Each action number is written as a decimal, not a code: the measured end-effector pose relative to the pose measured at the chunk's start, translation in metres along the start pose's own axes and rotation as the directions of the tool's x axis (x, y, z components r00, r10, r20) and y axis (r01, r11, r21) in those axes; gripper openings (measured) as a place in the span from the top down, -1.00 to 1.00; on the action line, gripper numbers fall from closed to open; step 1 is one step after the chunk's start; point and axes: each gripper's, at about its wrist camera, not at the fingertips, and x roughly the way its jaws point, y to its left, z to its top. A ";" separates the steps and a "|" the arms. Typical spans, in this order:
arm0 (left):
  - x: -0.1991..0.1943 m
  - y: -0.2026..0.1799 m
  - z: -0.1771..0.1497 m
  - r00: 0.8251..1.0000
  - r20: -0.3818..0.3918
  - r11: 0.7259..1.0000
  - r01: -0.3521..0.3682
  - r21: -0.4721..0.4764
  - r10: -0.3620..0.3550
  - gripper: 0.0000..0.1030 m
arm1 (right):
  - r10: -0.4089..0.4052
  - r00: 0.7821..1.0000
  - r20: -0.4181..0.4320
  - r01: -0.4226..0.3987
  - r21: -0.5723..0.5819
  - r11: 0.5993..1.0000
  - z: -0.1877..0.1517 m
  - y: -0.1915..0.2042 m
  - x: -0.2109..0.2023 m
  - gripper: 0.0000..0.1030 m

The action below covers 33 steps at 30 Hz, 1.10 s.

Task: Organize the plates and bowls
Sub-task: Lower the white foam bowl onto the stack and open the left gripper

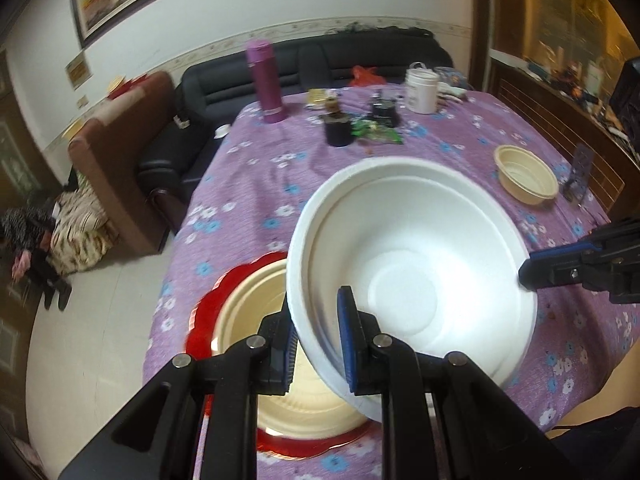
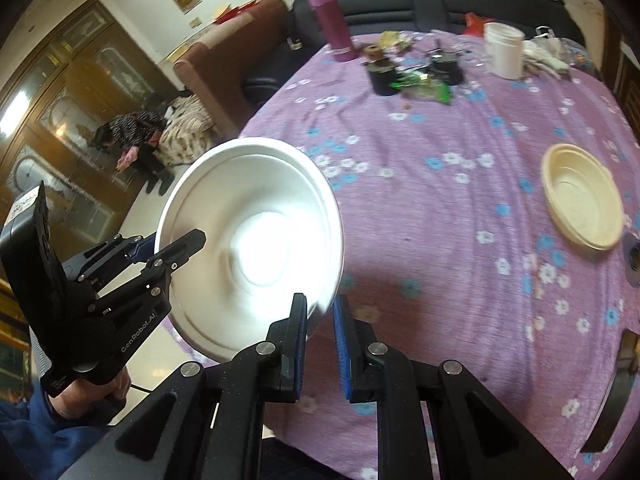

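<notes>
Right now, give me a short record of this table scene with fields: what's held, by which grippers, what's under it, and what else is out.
held: white bowl, tilted, lifted off the table
left gripper: shut on the bowl's near rim
right gripper: shut on the opposite rim
below the bowl: cream bowl on a red plate
elsewhere: second cream bowl alone on the purple tablecloth
far end: purple flask, white jar, small clutter
</notes>
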 end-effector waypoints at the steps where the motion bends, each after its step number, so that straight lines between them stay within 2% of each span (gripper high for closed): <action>1: -0.001 0.008 -0.003 1.000 -0.003 1.000 -0.012 -0.014 0.012 0.65 | 0.017 1.000 -0.013 -0.017 0.004 1.000 0.003 0.003 0.005 0.70; 5: -0.001 0.028 -0.013 0.999 -0.025 0.998 -0.033 -0.056 0.031 0.65 | 0.076 0.995 -0.060 -0.076 0.013 0.997 0.011 0.018 0.023 0.70; 12: 0.008 0.047 -0.031 0.996 -0.077 0.994 -0.048 -0.093 0.041 0.65 | 0.097 0.990 -0.105 -0.099 -0.011 0.995 0.017 0.038 0.047 0.70; 21: 0.021 0.059 -0.041 0.991 -0.121 0.991 -0.073 -0.112 0.059 0.65 | 0.107 0.981 -0.164 -0.109 -0.001 0.994 0.019 0.043 0.075 0.70; 33: 0.032 0.064 -0.046 0.985 -0.146 0.986 -0.113 -0.121 0.095 0.64 | 0.090 0.979 -0.185 -0.096 -0.027 0.995 0.020 0.050 0.091 0.66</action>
